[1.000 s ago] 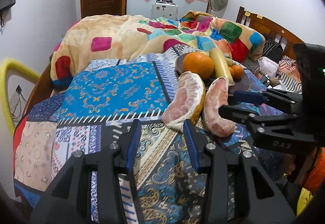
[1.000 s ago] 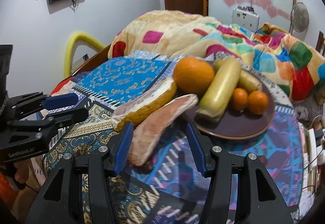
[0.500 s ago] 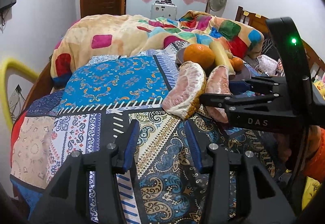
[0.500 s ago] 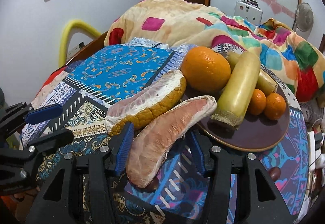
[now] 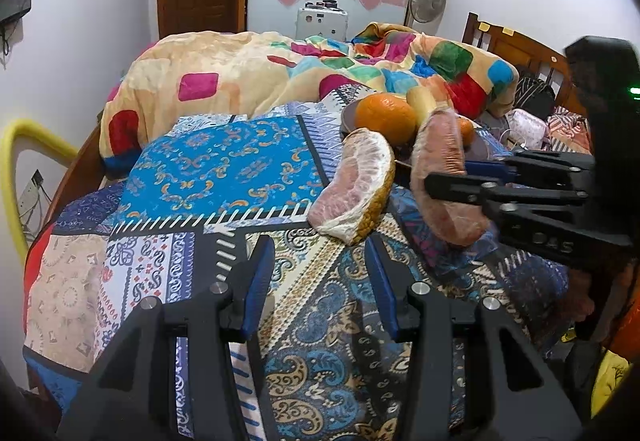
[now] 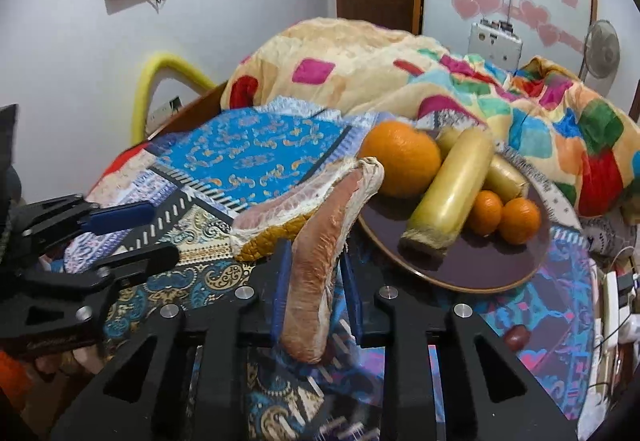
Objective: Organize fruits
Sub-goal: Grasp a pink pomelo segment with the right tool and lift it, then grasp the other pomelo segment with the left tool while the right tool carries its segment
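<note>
two pomelo pieces are not yet on the plate (image 6: 472, 277): your right gripper (image 6: 316, 283) is clenched on the peeled pomelo segment (image 6: 320, 261), lifted just beside the plate. the pomelo wedge (image 5: 354, 187) with rind lies on the patterned cloth (image 5: 224, 165). orange (image 6: 400, 165), small oranges and yellow fruits already sit plated. your left gripper (image 5: 320, 283) is released, empty. "das" reads on the right gripper's side.

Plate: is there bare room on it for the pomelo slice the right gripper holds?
The plate has bare room along its near rim, bordered by the cut sugarcane end and two small tangerines. Its far side is crowded by the large orange. The right gripper grips the peeled pomelo slice; the rind-on pomelo wedge lies left, on the cloth.
</note>
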`<state>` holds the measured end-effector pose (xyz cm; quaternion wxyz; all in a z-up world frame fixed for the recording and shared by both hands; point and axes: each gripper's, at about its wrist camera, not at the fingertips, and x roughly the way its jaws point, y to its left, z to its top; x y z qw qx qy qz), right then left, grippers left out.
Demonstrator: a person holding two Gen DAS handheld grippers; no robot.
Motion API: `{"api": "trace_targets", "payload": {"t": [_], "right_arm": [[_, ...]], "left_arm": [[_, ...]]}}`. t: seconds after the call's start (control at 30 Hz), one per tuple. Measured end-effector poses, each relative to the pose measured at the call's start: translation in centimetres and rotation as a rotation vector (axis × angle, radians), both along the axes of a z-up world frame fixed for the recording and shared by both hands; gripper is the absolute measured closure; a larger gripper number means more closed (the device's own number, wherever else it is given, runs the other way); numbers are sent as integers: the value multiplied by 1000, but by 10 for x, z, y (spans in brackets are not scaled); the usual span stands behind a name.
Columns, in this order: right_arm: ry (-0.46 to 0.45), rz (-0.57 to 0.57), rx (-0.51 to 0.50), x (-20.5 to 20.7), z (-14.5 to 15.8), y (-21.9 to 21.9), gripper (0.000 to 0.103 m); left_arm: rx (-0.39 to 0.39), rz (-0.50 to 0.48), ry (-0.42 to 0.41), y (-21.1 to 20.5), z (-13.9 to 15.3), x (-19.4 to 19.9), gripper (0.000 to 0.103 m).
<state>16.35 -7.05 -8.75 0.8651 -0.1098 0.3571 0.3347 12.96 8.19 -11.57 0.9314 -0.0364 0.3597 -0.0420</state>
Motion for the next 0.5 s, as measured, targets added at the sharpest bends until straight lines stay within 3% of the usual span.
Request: {"api": "trace_targets", "payload": {"t": [0.23,0.5], "right_arm": [[-58,-32,22,-6,20,-31,87],[-59,-113,63,6,24,-78,87]], "left_arm": [[28,-36,24,-18,-1,21,51],[65,-86,82,-46,-5,57,46]]}}
